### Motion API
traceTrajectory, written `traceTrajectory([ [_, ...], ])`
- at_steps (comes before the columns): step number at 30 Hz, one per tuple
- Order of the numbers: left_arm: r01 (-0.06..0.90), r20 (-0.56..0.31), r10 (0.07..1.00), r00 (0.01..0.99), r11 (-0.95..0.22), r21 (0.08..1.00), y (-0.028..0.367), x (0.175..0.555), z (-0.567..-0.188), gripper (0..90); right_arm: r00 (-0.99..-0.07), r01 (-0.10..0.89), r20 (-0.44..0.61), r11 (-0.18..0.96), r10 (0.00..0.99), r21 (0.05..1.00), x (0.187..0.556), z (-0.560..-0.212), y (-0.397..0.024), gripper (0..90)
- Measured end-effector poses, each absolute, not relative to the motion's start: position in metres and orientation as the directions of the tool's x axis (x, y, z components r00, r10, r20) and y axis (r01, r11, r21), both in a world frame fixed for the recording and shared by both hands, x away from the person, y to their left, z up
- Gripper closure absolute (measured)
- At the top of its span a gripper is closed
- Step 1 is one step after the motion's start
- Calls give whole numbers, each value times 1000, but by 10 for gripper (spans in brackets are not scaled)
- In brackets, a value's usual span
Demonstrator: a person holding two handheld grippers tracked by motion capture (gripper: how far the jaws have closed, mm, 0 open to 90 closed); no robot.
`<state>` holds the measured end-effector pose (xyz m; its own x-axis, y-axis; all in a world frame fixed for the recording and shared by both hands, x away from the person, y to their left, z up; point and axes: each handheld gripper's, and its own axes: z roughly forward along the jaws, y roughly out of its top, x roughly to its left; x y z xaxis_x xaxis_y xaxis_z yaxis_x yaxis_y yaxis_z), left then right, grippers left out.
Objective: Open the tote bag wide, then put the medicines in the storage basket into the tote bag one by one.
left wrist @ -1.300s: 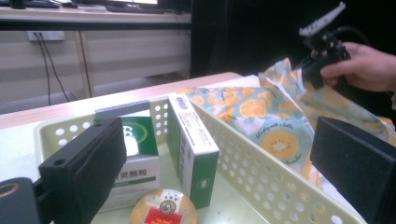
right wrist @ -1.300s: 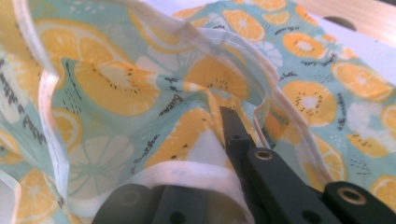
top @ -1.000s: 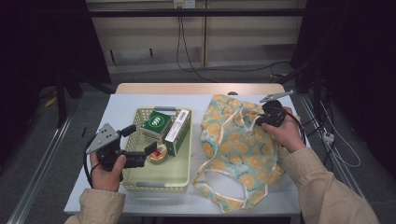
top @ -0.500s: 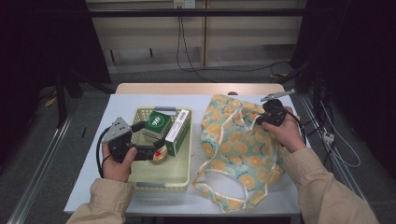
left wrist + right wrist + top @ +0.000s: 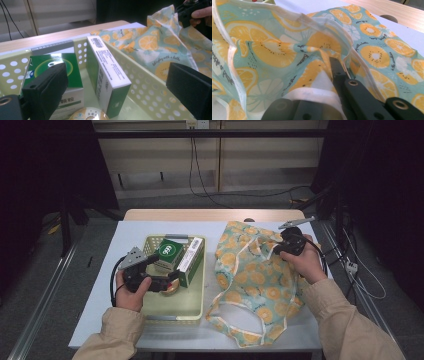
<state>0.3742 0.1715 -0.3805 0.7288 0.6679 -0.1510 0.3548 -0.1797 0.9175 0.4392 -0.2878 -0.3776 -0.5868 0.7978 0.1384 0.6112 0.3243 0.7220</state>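
Left gripper (image 5: 167, 281) — jaws spread wide, nothing between the pads. It hangs low over the pale yellow perforated basket (image 5: 196, 292), pointing across it toward the bag. In the left gripper view the tall green-and-white carton (image 5: 107, 76) stands on edge between the two jaws, untouched by either; the green box (image 5: 56, 72) sits just behind the near jaw, and a small round tin (image 5: 88, 115) lies at the bottom edge, close under the gripper.

Right gripper (image 5: 279, 248) — jaws closed down on the rim of the orange-print cloth bag (image 5: 255, 285), holding the fabric pinched and lifted at the bag's far right corner. The right gripper view shows the white hem (image 5: 312, 96) folded over the jaws.

The bag lies flat on the white table (image 5: 105, 255), just to the right of the basket, handles trailing toward the near edge.
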Motion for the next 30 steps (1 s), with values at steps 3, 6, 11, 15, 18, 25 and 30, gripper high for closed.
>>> traceTrajectory([
  [3, 355, -148, 667, 730, -184, 917, 173, 377, -382, 37, -584, 613, 135, 327, 800, 719, 441, -379, -289, 895],
  [6, 353, -128, 661, 740, -219, 910, 171, 379, -386, 37, -584, 619, 142, 325, 799, 715, 442, -380, -288, 894],
  [11, 369, -137, 665, 734, -222, 902, 171, 381, -392, 38, -580, 624, 149, 320, 801, 714, 443, -383, -288, 895],
  [15, 376, -131, 675, 726, -230, 897, 174, 383, -396, 41, -585, 624, 145, 329, 798, 709, 443, -382, -285, 895],
  [18, 388, -139, 679, 721, -228, 893, 176, 383, -399, 41, -586, 624, 149, 326, 797, 710, 442, -382, -284, 895],
  [25, 418, -137, 680, 721, -269, 867, 177, 386, -407, 45, -586, 630, 150, 331, 796, 703, 444, -382, -275, 895],
  [30, 440, -116, 663, 740, -347, 828, 171, 388, -413, 47, -588, 627, 147, 334, 795, 704, 447, -380, -270, 894],
])
